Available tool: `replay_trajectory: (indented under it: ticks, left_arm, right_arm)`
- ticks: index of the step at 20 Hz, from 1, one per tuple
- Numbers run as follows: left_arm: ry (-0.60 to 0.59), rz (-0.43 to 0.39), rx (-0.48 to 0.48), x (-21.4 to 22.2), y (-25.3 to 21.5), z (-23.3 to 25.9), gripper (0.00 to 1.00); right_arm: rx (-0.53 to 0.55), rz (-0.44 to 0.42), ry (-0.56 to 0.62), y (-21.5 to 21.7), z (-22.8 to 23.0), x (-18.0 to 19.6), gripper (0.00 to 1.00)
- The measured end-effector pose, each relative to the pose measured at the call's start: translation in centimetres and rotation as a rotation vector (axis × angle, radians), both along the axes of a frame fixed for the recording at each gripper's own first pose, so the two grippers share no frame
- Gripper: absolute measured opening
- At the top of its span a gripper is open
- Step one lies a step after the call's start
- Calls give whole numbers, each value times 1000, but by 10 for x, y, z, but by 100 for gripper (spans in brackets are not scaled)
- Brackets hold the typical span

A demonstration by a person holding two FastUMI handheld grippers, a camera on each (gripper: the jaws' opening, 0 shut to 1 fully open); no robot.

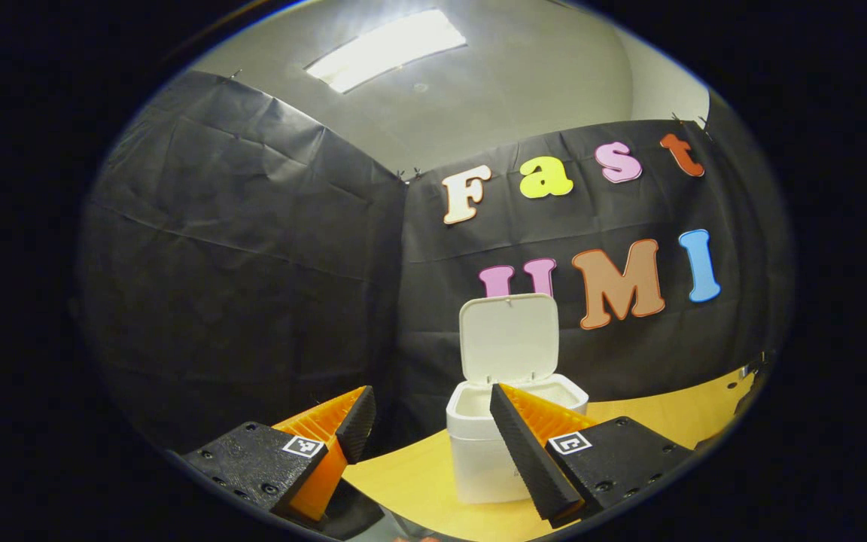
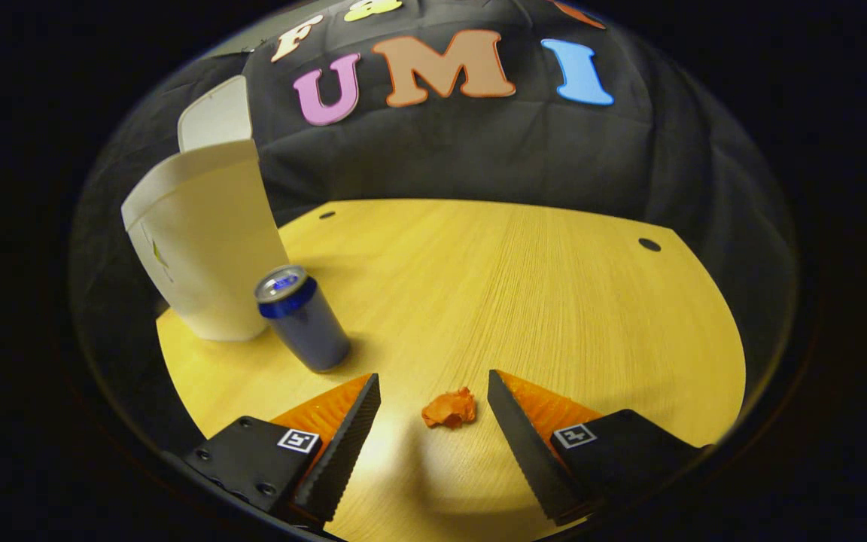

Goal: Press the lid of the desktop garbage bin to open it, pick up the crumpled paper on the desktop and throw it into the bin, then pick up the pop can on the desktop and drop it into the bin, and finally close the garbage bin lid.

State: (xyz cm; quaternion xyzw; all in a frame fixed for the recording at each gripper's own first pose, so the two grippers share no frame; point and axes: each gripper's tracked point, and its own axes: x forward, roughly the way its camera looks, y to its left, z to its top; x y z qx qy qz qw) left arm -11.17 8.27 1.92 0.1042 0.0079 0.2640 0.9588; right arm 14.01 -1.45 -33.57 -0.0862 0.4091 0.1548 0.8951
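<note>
The right gripper (image 2: 433,391) tilts down, jaws spread wide around the crumpled paper (image 2: 449,408), not gripping it, near the pop can (image 2: 303,320).

Crumpled paper (image 2: 449,408) between spread hand-held gripper (image 2: 433,393) fingers

A wooden table (image 2: 524,286) with two small dark holes (image 2: 649,245) near its far edge stands against black cloth walls (image 1: 253,248). Above the walls, a ceiling light (image 1: 384,49) glows.
</note>
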Motion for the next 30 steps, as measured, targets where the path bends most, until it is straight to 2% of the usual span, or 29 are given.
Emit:
replay_trajectory:
  ticks: [3, 4, 6, 8, 9, 10, 12, 14, 16, 21, 24, 26, 28, 30]
  left_arm:
    - [10, 46, -8, -14, 5, -3, 92]
    - [12, 56, -14, -19, 6, -4, 95]
    - [14, 61, -23, -22, 7, -8, 95]
    - [10, 62, -24, -24, 8, -6, 92]
    - [7, 59, -24, -24, 8, -5, 92]
    - [5, 56, -23, -23, 9, -5, 92]
    - [4, 53, -23, -23, 12, -6, 92]
    - [0, 47, -26, -23, 16, -6, 95]
    - [-4, 40, -30, -21, 21, -6, 92]
    - [-5, 6, -76, -10, 32, -17, 92]
    - [-11, -5, -106, -7, 41, -25, 92]
    - [-8, -4, -130, -9, 50, -32, 93]
    - [1, 16, -164, -19, 62, -41, 92]
    - [-12, 40, -204, -30, 72, -45, 94]
  right_arm:
    - [-9, -20, 61, -2, -19, 7, 97]
    - [-8, -19, 79, -2, -24, 8, 97]
    - [-7, -15, 131, 0, -31, 2, 92]
    - [-24, -23, 113, -4, -31, 7, 79]
    - [-31, -30, 111, -8, -31, 8, 55]
    - [-32, -27, 120, -9, -32, 6, 43]
    - [-37, -29, 113, -9, -28, 6, 34]
    - [-33, -17, 113, -6, -21, 3, 31]
    - [-42, 10, 72, 0, 1, 5, 31]
    - [28, 113, -58, 48, 103, -1, 31]
    - [78, 217, -159, 102, 170, 0, 31]
    - [152, 293, -219, 151, 216, -1, 30]
    - [222, 366, -252, 203, 248, -2, 30]
    - [238, 434, -296, 248, 269, 6, 30]
